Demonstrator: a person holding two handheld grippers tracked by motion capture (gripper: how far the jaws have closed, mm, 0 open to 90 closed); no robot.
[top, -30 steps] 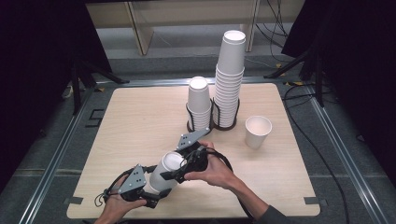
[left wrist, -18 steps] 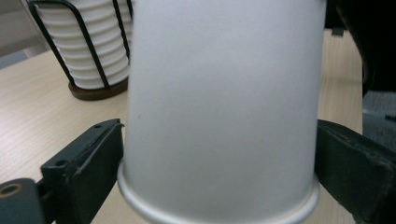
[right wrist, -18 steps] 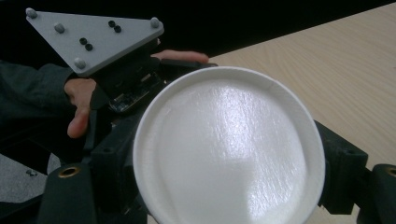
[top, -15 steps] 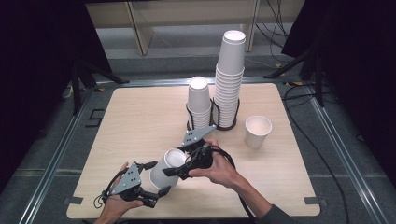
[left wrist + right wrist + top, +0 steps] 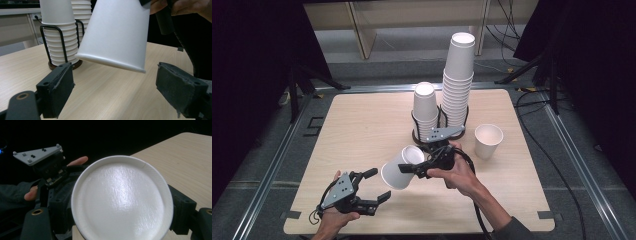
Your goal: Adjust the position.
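Left gripper [image 5: 379, 185] low at the near edge of the table [image 5: 362, 125], gripped from below by a hand. Jaws just been closing, yet wide apart in the left gripper view, with nothing between the pads [image 5: 58, 87]. Right gripper [image 5: 412, 167] clamped on a white paper cup [image 5: 398, 170], lifted clear of the tabletop and tilted, just beyond the left gripper's jaws and apart from them. Same cup hanging large above the wood in the left gripper view [image 5: 115, 32], and seen end-on between the black jaws in the right gripper view [image 5: 122, 200].

Pale wood-grain tabletop with rounded corners, matte and bare around the hands. Farther back, a black wire holder [image 5: 416, 131] with two stacks of white cups: a short stack [image 5: 425, 107] and, just to its right, a tall stack [image 5: 459, 75]. One single cup [image 5: 488, 141] upright to the right of the holder, mouth up, apart from it.

Beyond the table, grey floor, metal rails [image 5: 272, 175] along the sides, dark drapes left and right, black cables [image 5: 532, 107] on the floor at the right, and pale wooden furniture [image 5: 362, 20] at the back.
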